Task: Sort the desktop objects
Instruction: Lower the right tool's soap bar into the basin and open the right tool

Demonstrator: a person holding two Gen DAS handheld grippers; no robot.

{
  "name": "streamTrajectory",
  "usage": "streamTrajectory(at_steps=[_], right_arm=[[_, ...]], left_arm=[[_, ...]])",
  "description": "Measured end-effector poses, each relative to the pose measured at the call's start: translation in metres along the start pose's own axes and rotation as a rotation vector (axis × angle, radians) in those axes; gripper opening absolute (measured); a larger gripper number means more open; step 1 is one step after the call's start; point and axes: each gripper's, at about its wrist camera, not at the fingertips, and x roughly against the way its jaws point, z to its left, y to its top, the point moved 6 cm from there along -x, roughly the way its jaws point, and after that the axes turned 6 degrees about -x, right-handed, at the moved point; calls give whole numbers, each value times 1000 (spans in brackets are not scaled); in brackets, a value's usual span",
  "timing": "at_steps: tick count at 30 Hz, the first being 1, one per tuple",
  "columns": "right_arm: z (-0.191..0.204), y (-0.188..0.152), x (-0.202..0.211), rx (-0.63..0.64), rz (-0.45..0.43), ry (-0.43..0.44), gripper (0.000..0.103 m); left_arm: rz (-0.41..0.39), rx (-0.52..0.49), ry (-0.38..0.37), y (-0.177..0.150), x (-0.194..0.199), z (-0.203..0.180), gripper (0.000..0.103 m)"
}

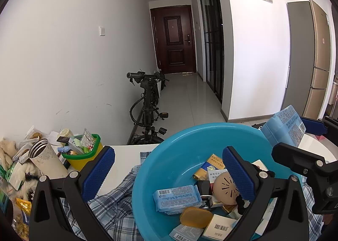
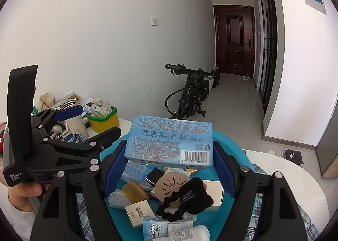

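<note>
1. The pale blue wipes pack sits in the middle of the right wrist view, between the two blue pads of the right tongs, its printed barcode face toward the camera.
2. The right tongs are clenched on that pack at about half their spread; each pad presses one short end, and the pack hangs above the blue basin.
3. In the left wrist view the same pack shows at the right edge, above the basin's far rim, gripped by the right tongs.
4. The left tongs stand wide and released, holding nothing; the left pad is over the white bench and plaid cloth, the right pad over the basin's inside.
5. In the basin lie another wipes pack, an amber soap case, a round beige disc, a black scrunchie and small boxes.
6. At the left of the bench stand a yellow-green tub and a steel-rimmed cup.
</note>
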Motion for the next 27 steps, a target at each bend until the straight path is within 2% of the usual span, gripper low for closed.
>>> streamTrajectory(at_steps=[27], right_arm=[[7, -1, -4, 14, 17, 7, 76]], left_arm=[[-3, 5, -4, 1, 0, -2, 103]])
